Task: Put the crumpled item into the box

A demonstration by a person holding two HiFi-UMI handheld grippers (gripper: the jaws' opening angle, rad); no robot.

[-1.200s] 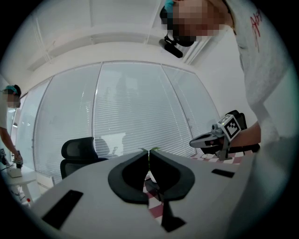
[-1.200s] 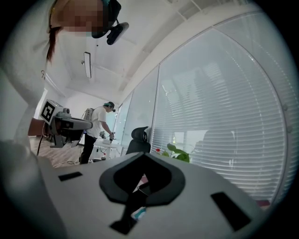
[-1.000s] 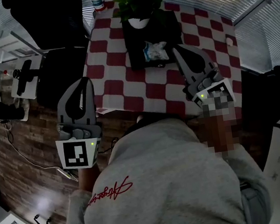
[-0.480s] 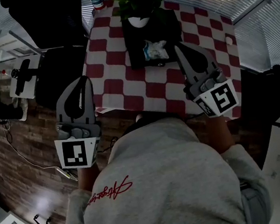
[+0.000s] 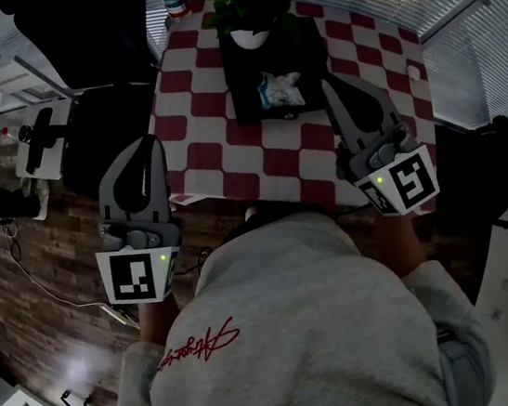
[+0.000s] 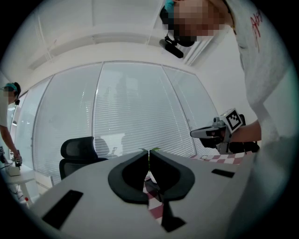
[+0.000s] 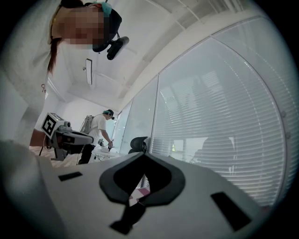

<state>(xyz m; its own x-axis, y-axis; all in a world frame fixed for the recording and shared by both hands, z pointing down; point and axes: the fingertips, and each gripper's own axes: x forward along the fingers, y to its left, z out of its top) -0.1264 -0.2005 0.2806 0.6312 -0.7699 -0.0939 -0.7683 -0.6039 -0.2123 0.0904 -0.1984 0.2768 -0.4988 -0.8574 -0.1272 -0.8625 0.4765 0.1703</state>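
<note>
Two hand-held grippers are closed tight and hold nothing. The crumpled white-and-blue item [image 5: 279,90] sits on the flat black box [image 5: 245,86], just left of the tip of the right hand-held gripper [image 5: 339,87]. The left hand-held gripper [image 5: 145,152] is well apart. To grab well, open the right jaws wide first, I think.

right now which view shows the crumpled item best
The head view. There the pale crumpled item shows whole, bright against the black box on the checked table. The left gripper view and the right gripper view show none of it, only slivers of that table and the window blinds beyond.
</note>
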